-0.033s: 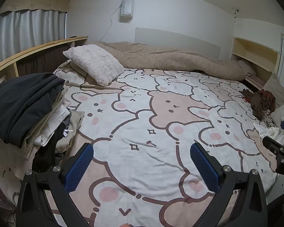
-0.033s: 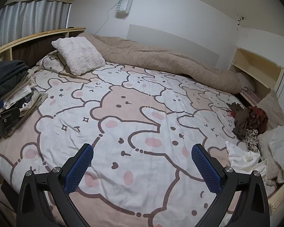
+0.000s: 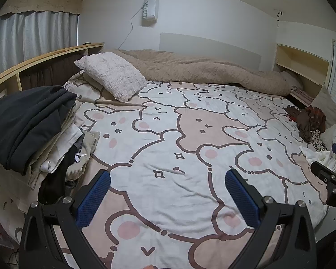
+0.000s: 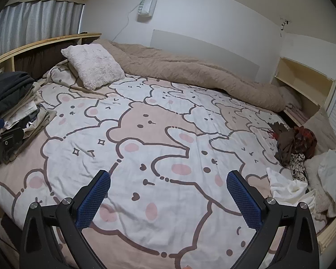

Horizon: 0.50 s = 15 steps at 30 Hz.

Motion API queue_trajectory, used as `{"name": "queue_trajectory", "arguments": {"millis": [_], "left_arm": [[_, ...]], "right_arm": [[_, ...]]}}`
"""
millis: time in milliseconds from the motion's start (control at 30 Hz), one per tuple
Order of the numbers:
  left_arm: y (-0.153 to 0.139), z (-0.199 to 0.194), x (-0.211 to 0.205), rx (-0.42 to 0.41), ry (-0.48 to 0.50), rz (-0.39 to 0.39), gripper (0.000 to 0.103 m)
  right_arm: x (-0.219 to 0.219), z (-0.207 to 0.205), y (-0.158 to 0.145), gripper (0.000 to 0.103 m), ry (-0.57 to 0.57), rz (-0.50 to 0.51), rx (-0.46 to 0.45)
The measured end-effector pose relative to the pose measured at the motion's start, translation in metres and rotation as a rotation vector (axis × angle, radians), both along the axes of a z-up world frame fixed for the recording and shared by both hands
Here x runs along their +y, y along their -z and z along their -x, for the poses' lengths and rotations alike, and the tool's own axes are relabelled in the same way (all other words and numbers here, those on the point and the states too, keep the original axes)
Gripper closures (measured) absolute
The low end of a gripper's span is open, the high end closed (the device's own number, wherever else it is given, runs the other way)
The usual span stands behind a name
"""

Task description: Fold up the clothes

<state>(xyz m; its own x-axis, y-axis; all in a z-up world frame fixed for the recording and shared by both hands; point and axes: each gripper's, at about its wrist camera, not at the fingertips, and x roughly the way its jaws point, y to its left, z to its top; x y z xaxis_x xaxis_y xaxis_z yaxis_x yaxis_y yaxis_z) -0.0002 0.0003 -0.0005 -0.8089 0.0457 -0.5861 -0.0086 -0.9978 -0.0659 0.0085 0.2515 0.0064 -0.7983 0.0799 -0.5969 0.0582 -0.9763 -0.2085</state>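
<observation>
A stack of folded clothes [image 3: 33, 130] with a dark garment on top sits at the bed's left edge; it also shows in the right wrist view [image 4: 13, 103]. Unfolded clothes lie at the right edge: a brown and red heap [image 4: 295, 143] and a crumpled white garment [image 4: 289, 188], also seen in the left wrist view as the heap [image 3: 309, 121] and the white garment [image 3: 320, 157]. My left gripper [image 3: 168, 192] is open and empty above the bear-print sheet [image 3: 168, 139]. My right gripper [image 4: 168, 192] is open and empty above the sheet [image 4: 156, 134].
A fluffy white pillow [image 3: 112, 76] and a rumpled beige duvet [image 3: 201, 69] lie at the head of the bed. Wooden shelves [image 3: 44, 56] run along the left, a bedside shelf [image 4: 302, 76] stands at the right. White bedding [image 4: 331, 168] is piled at the right edge.
</observation>
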Motion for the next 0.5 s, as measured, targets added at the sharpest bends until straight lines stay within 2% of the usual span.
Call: {"name": "queue_trajectory", "arguments": {"millis": [500], "left_arm": [[0.0045, 0.0026, 0.0036, -0.004, 0.015, 0.004, 0.000]], "right_arm": [[0.0024, 0.0013, 0.0042, 0.000, 0.003, 0.012, -0.019]]}}
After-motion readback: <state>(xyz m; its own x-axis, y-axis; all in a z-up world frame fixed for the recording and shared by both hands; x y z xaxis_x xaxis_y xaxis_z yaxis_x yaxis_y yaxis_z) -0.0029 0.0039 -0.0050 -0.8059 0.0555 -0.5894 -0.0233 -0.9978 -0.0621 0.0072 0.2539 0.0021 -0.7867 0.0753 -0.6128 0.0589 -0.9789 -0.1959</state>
